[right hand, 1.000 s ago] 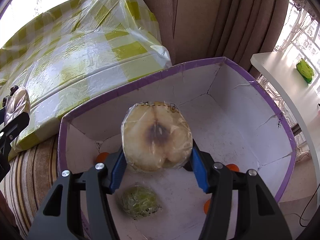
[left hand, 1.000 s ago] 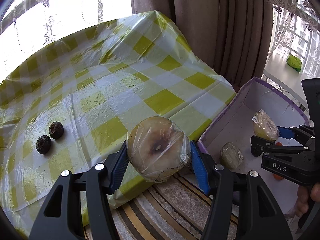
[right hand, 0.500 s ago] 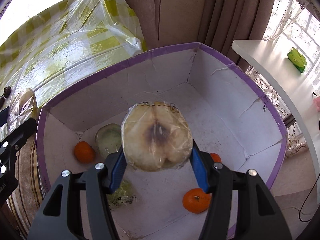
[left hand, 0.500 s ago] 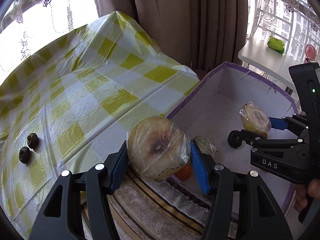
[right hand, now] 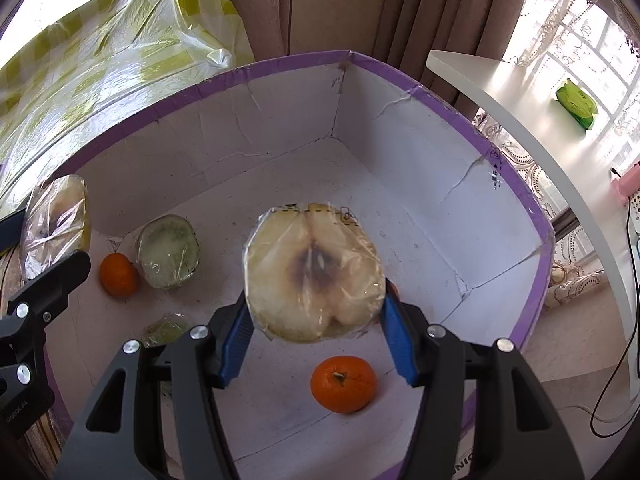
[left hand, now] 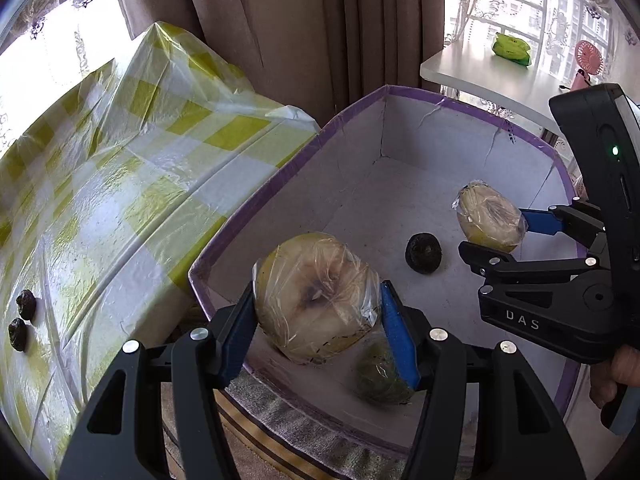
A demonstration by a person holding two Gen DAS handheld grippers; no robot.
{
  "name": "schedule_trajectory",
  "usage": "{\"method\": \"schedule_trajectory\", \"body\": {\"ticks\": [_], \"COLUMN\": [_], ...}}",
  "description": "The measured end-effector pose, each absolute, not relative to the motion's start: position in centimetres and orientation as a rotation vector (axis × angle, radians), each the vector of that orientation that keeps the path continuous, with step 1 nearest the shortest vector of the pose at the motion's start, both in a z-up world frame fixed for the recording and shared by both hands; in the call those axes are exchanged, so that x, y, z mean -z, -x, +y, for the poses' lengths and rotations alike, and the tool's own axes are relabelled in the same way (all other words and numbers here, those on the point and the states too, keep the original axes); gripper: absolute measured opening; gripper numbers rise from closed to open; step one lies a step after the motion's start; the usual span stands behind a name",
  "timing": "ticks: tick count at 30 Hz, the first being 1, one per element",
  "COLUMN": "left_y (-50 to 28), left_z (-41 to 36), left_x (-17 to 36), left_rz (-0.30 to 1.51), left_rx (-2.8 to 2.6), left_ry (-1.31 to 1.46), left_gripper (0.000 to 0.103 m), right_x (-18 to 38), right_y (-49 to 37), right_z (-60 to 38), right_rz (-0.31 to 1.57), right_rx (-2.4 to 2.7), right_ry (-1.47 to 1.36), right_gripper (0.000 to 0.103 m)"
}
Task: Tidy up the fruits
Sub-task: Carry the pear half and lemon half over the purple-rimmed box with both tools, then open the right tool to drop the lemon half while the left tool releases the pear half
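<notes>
My left gripper (left hand: 318, 312) is shut on a plastic-wrapped apple half (left hand: 316, 304), held over the near left corner of the purple-rimmed white box (left hand: 352, 120). My right gripper (right hand: 316, 312) is shut on a second wrapped apple half (right hand: 314, 276), held above the middle of the box (right hand: 400, 128). It also shows in the left wrist view (left hand: 490, 220). Inside the box lie two mandarins (right hand: 344, 384) (right hand: 118, 274), a wrapped green fruit half (right hand: 168, 252), another wrapped green piece (left hand: 380, 376) and a dark dried fruit (left hand: 423, 254).
A table with a yellow checked plastic cloth (left hand: 120, 184) stands left of the box, with two dark dried fruits (left hand: 22, 320) on it. Brown curtains (left hand: 300, 32) hang behind. A white side table (left hand: 500, 76) with a green packet (left hand: 512, 48) stands at the right. Striped rug below.
Both grippers have moved further over the box with their apple halves still gripped. The left gripper has come from above the table edge to the box's near corner.
</notes>
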State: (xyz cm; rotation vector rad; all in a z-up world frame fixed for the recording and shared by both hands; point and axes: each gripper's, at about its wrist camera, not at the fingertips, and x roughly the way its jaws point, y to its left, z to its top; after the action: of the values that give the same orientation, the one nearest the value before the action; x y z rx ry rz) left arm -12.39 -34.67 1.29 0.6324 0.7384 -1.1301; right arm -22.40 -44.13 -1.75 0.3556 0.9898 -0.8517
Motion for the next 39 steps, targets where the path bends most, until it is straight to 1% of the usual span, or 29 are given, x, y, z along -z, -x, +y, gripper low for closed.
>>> {"method": "schedule_trajectory", "body": {"ticks": [13,39], "left_y": [12.7,13.6], "left_z": [-36.3,-38.0], "left_x": [1.3,3.2], "left_rz": [0.829,0.836], "left_rx": [1.176,1.140], "left_ry": [-0.708,-0.826], "left_gripper": [0.057,0.057], "right_x": [1.7,2.3], "right_y": [22.1,21.7], "right_z": [-44.4,-44.2], "right_rz": [0.972,1.010], "right_rx": [0.844,0.817], "right_ry": [-0.321,-0.287], "right_gripper": [0.059,0.059]}}
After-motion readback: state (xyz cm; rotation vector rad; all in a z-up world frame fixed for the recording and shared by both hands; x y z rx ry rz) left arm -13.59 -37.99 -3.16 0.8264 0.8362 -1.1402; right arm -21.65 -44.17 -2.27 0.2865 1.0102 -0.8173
